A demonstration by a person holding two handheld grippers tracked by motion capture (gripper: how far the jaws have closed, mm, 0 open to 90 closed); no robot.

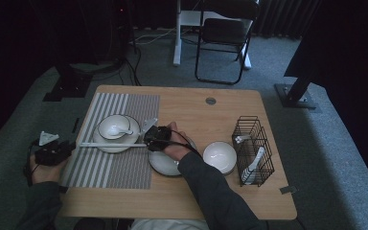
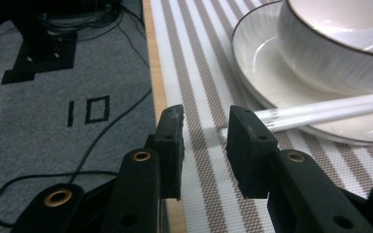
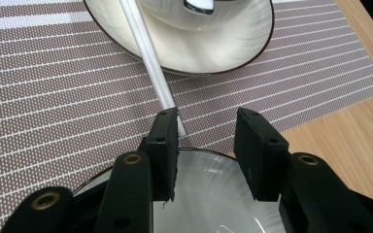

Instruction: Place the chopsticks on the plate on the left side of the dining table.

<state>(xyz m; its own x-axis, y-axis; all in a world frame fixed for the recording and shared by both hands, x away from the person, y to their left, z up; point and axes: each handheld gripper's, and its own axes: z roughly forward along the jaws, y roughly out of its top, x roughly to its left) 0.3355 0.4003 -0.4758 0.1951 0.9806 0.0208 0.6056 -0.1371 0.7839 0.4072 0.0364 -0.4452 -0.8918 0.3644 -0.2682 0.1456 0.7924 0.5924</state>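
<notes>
From above, my wooden counter (image 1: 196,191) fills the middle of the frame, a striped placemat (image 1: 124,167) covering its left part and a black wire basket (image 1: 254,148) standing at the right with white utensils inside. On the placemat's upper half sits a plate (image 1: 106,144) carrying a bowl (image 1: 114,127) with a spoon (image 1: 123,130) in it; a second plate (image 1: 162,164) lies at the centre, just off the mat, and an empty bowl (image 1: 219,156) rests right of it. A pair of white chopsticks (image 1: 112,144) lies level across the first plate's near rim, between my two hands. My right tool (image 1: 157,138), at centre over the second plate, stands open, the chopsticks' end just beside one pad, nothing gripped. My left tool (image 1: 52,152), at the counter's left edge, is open too, the other end near its pad.
</notes>
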